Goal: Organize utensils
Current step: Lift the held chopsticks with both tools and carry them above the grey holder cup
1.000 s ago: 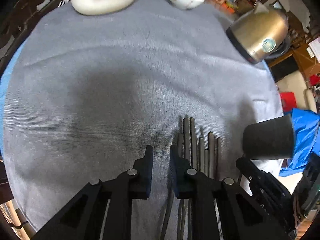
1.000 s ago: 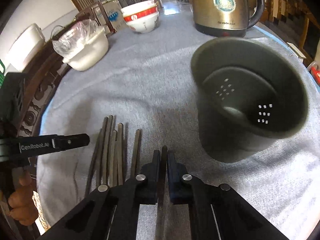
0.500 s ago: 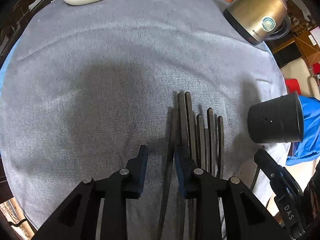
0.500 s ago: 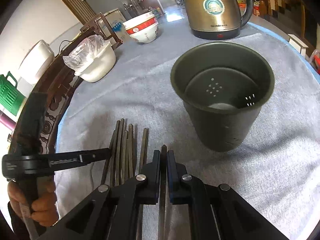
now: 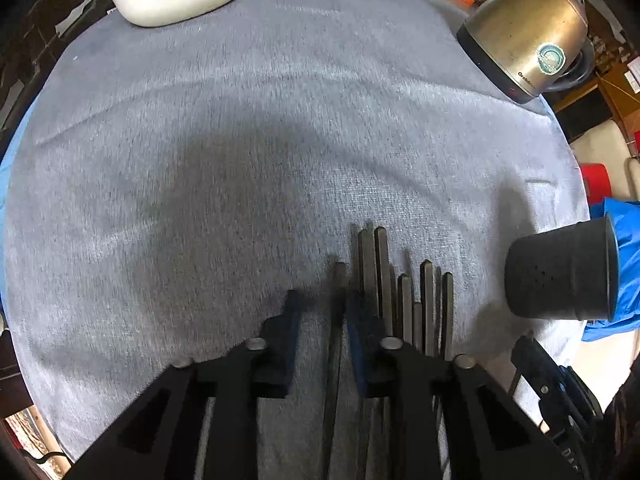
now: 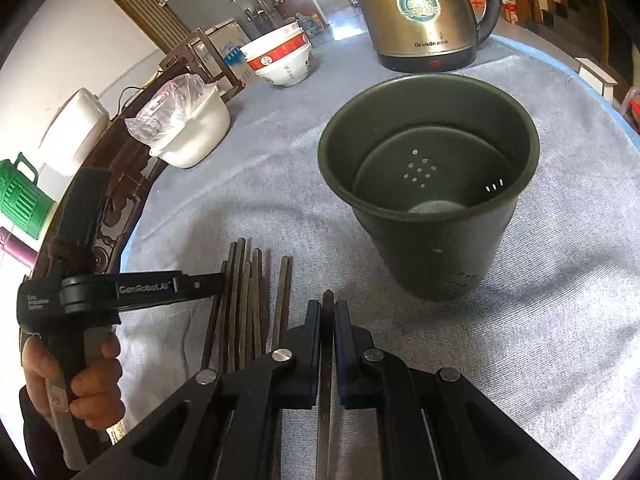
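The right gripper had its fingers pressed onto 1 dark chopstick, whose tip poked out just past the pads toward 12 o'clock. At about 1 o'clock from that tip stood the dark holder cup, upright on the grey cloth of the bench, with small drain holes in its floor and wall. At 9 o'clock from the held stick lay the bundle of chopsticks, side by side on the cloth.

The left gripper was over that bundle; its fingers were closing, a gap visible between them, with 1 blurred chopstick in the gap nearer the right pad, and I cannot tell whether the pads pressed on it. In the right wrist view the same tool bore the lettering "GenRobot.AI", gripped by a hand at 8 o'clock.

At 12 o'clock stood a gold kettle marked "Grelide", with a round teal badge. At 11 o'clock sat stacked white and red bowls with small printed marks too small to read, and at 10 o'clock a white dish covered with clear plastic.
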The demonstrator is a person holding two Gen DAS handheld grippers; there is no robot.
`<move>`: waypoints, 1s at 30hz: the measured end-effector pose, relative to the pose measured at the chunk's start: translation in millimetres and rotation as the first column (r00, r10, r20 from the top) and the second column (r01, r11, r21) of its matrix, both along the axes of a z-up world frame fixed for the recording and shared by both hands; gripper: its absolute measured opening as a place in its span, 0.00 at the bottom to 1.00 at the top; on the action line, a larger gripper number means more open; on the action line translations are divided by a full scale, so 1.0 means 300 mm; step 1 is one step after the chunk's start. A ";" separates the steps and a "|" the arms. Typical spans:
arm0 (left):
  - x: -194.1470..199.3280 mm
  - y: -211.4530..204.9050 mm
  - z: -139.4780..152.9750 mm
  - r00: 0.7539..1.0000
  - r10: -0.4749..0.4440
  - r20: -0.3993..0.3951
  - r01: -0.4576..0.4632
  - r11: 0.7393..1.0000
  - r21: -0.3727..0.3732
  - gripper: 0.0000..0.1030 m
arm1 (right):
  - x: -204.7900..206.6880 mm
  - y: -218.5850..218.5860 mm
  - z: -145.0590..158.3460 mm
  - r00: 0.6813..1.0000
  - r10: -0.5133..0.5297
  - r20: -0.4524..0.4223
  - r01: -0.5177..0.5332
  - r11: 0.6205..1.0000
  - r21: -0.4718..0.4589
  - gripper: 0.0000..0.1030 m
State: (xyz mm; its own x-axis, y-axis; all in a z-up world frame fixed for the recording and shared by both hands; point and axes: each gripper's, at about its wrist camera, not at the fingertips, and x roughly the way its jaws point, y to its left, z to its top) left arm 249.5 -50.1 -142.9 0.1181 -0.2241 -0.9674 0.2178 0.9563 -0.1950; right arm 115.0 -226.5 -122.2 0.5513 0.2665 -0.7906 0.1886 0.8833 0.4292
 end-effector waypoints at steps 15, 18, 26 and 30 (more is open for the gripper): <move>-0.170 0.061 0.340 0.968 0.024 0.250 0.008 0.992 -0.125 0.06 | -0.125 0.002 0.225 0.969 0.026 0.248 -0.019 0.999 -0.027 0.06; -0.234 0.079 0.435 0.951 0.027 0.309 0.020 0.988 -0.150 0.06 | -0.178 -0.002 0.294 0.945 0.025 0.325 -0.016 0.999 -0.030 0.06; -0.369 0.112 0.613 0.902 0.023 0.431 0.055 0.984 -0.167 0.06 | -0.163 -0.010 0.274 0.971 0.045 0.235 -0.045 0.999 -0.007 0.08; -0.423 0.146 0.639 0.885 0.028 0.464 0.053 0.986 -0.161 0.06 | -0.074 -0.007 0.132 0.997 0.069 0.044 -0.068 0.997 -0.025 0.11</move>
